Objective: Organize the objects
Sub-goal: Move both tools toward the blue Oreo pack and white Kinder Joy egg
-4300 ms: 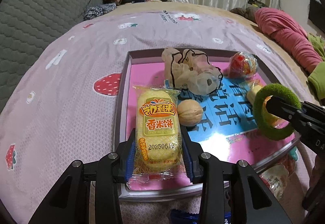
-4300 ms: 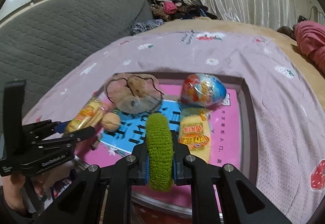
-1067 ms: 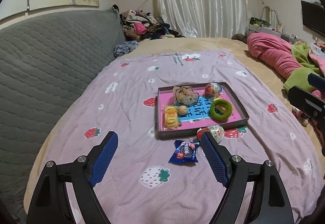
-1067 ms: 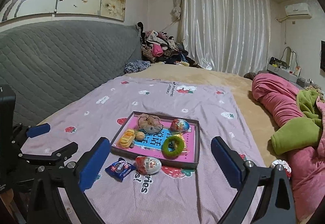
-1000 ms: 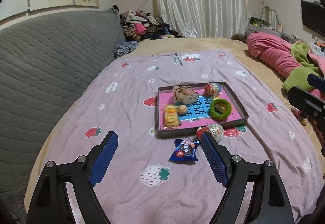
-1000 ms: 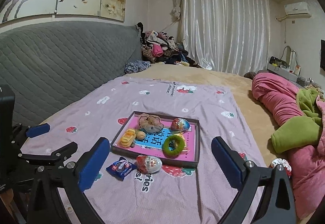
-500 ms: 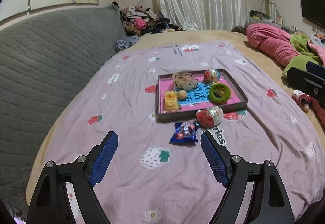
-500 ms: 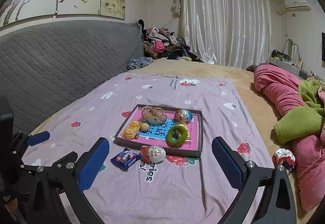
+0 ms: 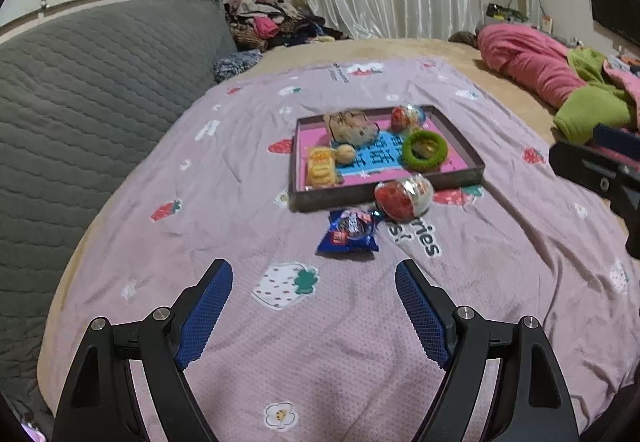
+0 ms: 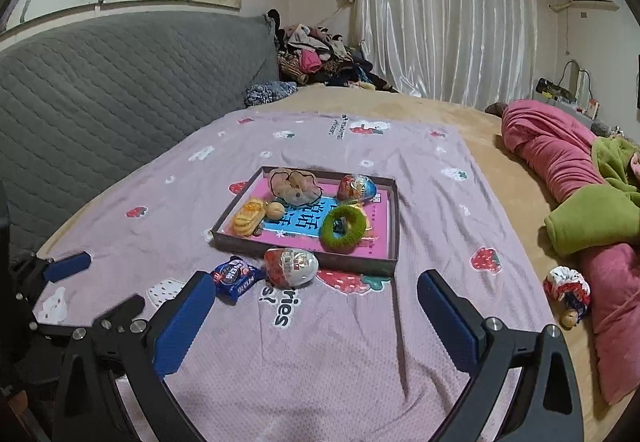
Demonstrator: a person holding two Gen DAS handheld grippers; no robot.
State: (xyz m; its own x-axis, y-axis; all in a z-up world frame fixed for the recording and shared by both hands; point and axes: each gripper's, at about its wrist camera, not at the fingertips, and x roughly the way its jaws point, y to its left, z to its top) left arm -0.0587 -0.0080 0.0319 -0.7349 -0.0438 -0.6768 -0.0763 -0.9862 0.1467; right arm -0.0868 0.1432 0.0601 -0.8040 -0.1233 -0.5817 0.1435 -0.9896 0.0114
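We see a matt, finely dimpled lilac bedsheet (image 9: 320,342) printed with strawberries, and beside it a quilted grey cloth headboard (image 9: 80,89). The shallow cardboard tray (image 9: 384,193) has a dull brown rim and a glossy pink printed floor. In it lies a fuzzy green hair tie (image 9: 424,151); in front of it sit a shiny plastic-wrapped toy egg (image 9: 404,197) and a glossy blue foil snack packet (image 9: 349,233). Our left gripper (image 9: 314,306) shows matt black plastic fingers, textured blue rubber pads (image 9: 206,312) and bright metal screws. Sheer curtains (image 10: 440,13) look satiny.
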